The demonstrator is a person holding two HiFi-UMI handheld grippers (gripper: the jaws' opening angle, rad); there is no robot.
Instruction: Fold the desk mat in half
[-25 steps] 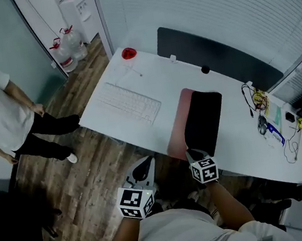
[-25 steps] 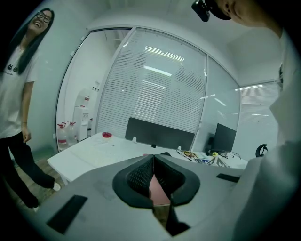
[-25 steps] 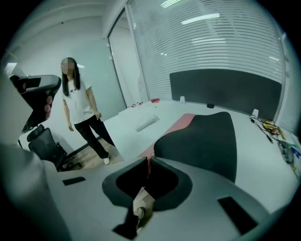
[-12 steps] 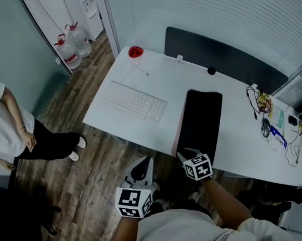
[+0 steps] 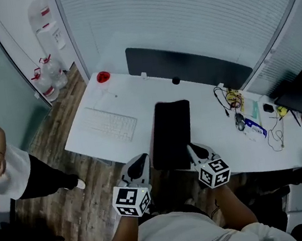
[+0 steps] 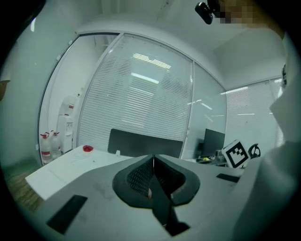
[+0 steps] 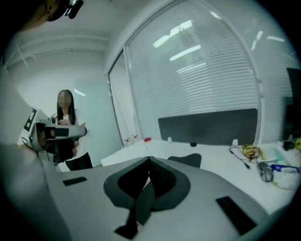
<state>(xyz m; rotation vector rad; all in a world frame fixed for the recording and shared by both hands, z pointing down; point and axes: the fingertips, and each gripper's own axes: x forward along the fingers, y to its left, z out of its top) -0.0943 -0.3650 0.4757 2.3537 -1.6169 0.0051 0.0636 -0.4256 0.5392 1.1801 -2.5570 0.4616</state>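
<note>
Desk mat (image 5: 171,135) lies flat on the white worktop (image 5: 211,128) as a narrow black rectangle, long sides running away from me, with a thin pinkish strip showing along its left long edge. Its near short edge sits right at the worktop's front edge, between my two claws.

My left claw (image 5: 140,159) hangs just off the front edge, beside the mat's near left corner and apart from it. In the left gripper view its jaws are pressed together with nothing between them. My right claw (image 5: 193,148) is at the mat's near right corner; its jaws are likewise closed on nothing, and the right gripper view shows a dark corner of the mat (image 7: 187,160) lying beyond the tips, not in them.

A white keyboard (image 5: 110,124) lies slantwise to the left of the mat, with a strip of bare worktop between them. A tangle of cables (image 5: 229,100) lies well to the right, so there is wider bare room on that side. Beyond the mat's far edge there is a short clear stretch, then a small dark knob (image 5: 175,80) and the dark partition screen (image 5: 188,65) closing off the back. A small red object (image 5: 103,77) sits at the far left corner. A person (image 5: 3,167) stands on the wooden floor (image 5: 68,208) at my left, well apart from the worktop
</note>
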